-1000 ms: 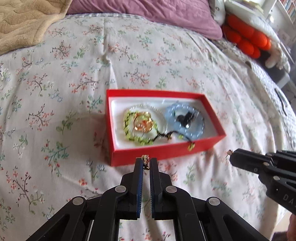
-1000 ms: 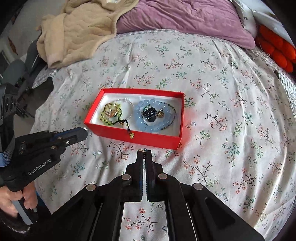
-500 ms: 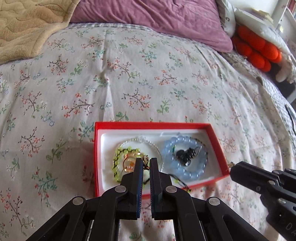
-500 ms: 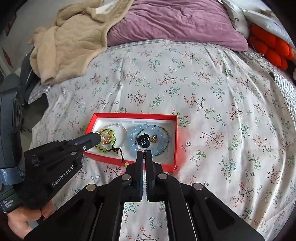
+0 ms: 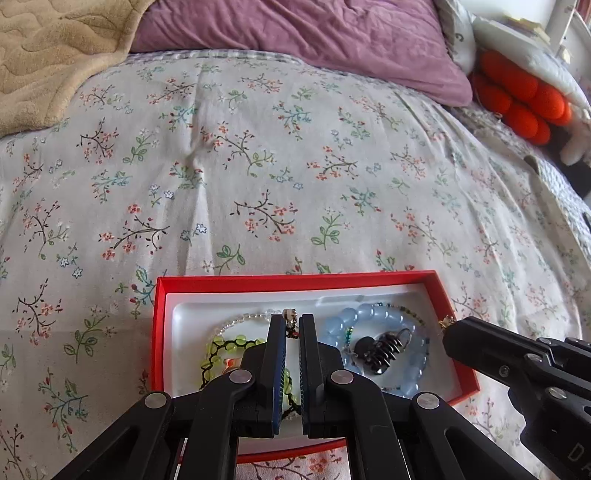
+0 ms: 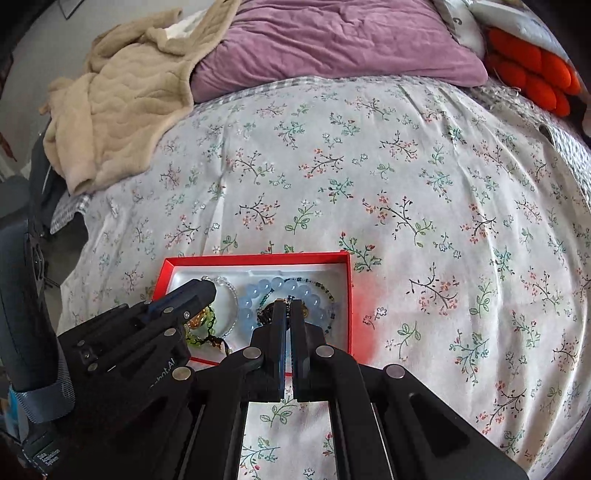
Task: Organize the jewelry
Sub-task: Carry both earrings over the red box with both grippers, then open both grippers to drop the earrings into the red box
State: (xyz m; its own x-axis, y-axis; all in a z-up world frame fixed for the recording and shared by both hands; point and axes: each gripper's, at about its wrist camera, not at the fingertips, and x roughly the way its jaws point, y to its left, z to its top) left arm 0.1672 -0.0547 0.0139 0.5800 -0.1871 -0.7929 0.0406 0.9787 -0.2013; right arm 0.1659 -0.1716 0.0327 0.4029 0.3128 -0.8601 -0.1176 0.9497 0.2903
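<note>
Red box (image 5: 295,279) sits on the floral bedspread (image 5: 258,166), white tray inside. The tray holds a blue bead bracelet (image 5: 373,317) around a black charm (image 5: 380,350), and a green bead bracelet (image 5: 229,341) beside it. Left gripper (image 5: 293,321) over the box, jaws narrow, pinching a small earring (image 5: 290,317) at the tips. Right gripper (image 6: 286,306) over the blue bracelet, jaws pinched on a tiny gold piece (image 5: 446,322). Purple pillow (image 5: 295,33) and beige blanket (image 6: 118,110) behind.

Red jewelry box (image 6: 345,295) on floral bed (image 6: 369,184): blue bead bracelet (image 6: 251,306), green bracelet (image 6: 201,338); both claws closed above, right claw (image 6: 287,306), left claw (image 6: 207,290).
</note>
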